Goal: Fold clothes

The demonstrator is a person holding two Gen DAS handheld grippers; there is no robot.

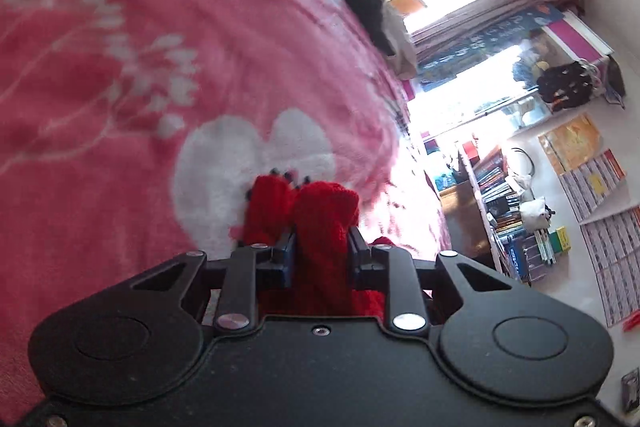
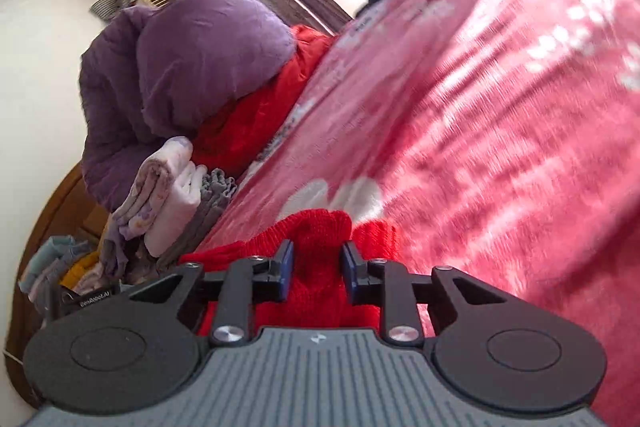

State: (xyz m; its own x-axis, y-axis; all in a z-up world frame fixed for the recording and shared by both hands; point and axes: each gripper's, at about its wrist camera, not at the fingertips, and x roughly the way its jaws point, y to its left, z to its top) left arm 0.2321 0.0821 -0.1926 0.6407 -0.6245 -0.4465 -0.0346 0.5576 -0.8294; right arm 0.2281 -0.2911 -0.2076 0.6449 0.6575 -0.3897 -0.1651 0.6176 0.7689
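Red knit garment [image 1: 320,223] looks soft, light and floppy. Left gripper [image 1: 320,251] and right gripper [image 2: 316,267] each pinch a bunched edge, above the pink blanket [image 1: 120,87].

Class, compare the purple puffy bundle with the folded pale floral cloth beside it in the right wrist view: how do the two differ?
The purple puffy bundle is plain purple; the folded pale floral cloth is whitish with faint lilac print. The purple puffy bundle is much bulkier and loosely heaped, while the folded pale floral cloth is compact, in neat layers. The bundle sits above, the cloth lower down. Both lie at the edge of the pink blanket.
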